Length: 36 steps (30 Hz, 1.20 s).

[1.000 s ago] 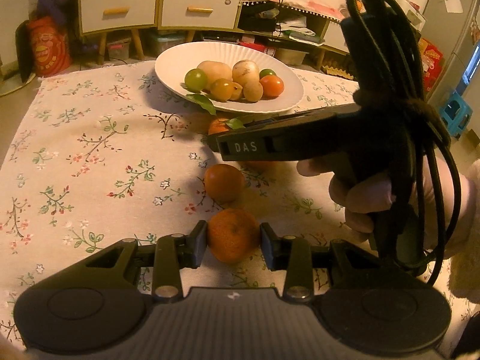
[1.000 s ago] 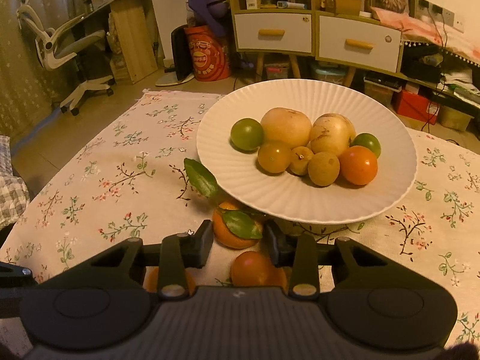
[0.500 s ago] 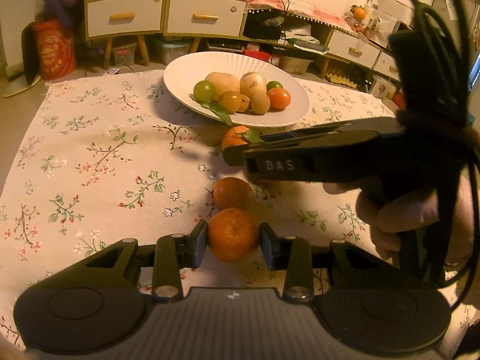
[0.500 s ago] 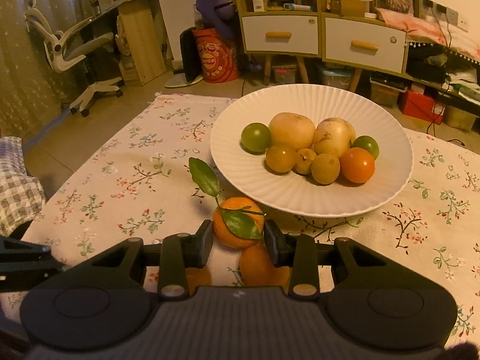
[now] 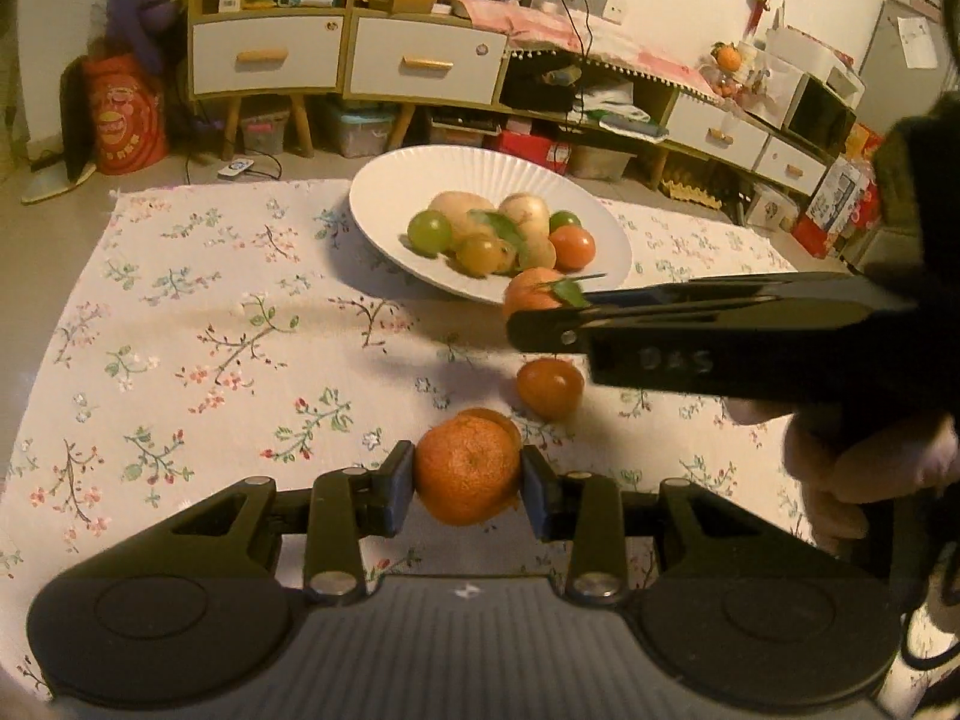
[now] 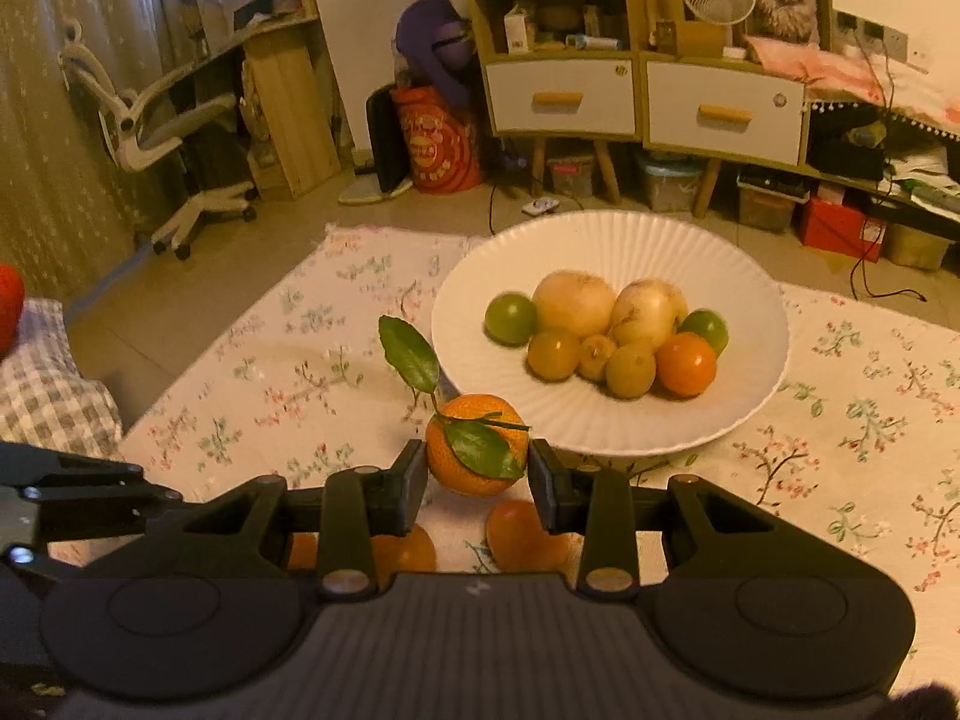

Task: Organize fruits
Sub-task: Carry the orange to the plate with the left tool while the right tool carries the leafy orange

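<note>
My left gripper (image 5: 467, 483) is shut on a plain orange mandarin (image 5: 467, 474) and holds it above the floral tablecloth. My right gripper (image 6: 477, 474) is shut on a leafy mandarin (image 6: 474, 444) and holds it raised just in front of the white plate (image 6: 612, 432). The right gripper also shows in the left wrist view (image 5: 540, 318), with the leafy mandarin (image 5: 528, 294) at the plate's near rim. The plate (image 5: 384, 180) holds several green, yellow and orange fruits. One more mandarin (image 5: 549, 387) lies on the cloth.
The table is covered by a floral cloth (image 5: 210, 330). Behind it stand cabinets with white drawers (image 6: 720, 108). An office chair (image 6: 162, 144) is at the far left. Loose mandarins (image 6: 522, 534) lie under the right gripper.
Both grippers have risen, each lifting its mandarin off the cloth. The leafy mandarin now hangs at the plate's near rim.
</note>
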{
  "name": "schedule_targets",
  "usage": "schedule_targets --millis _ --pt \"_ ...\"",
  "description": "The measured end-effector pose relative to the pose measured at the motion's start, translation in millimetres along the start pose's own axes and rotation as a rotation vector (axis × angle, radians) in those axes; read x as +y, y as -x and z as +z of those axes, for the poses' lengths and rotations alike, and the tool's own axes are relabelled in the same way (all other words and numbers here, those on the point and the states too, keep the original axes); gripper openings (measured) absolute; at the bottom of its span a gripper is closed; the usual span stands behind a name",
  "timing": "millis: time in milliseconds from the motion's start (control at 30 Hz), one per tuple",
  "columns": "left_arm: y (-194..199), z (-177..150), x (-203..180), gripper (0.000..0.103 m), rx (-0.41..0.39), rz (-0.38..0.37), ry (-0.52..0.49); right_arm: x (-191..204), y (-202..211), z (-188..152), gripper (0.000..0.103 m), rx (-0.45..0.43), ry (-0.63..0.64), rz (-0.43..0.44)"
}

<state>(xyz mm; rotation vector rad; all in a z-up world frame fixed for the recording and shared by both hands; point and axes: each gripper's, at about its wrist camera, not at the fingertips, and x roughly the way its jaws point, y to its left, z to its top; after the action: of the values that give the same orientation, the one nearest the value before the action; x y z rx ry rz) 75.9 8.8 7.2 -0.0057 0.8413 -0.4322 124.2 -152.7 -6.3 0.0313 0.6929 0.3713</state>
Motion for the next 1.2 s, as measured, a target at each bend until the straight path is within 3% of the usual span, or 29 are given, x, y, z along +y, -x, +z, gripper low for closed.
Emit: schedule_targets --millis 467,1200 --pt "-0.2 6.7 -1.3 0.030 -0.031 -0.004 0.005 -36.3 11.6 12.8 0.033 -0.095 -0.107 -0.086" --pt "-8.2 7.9 -9.9 0.030 -0.018 -0.009 -0.007 -50.3 -13.2 6.1 0.034 -0.037 -0.080 -0.162"
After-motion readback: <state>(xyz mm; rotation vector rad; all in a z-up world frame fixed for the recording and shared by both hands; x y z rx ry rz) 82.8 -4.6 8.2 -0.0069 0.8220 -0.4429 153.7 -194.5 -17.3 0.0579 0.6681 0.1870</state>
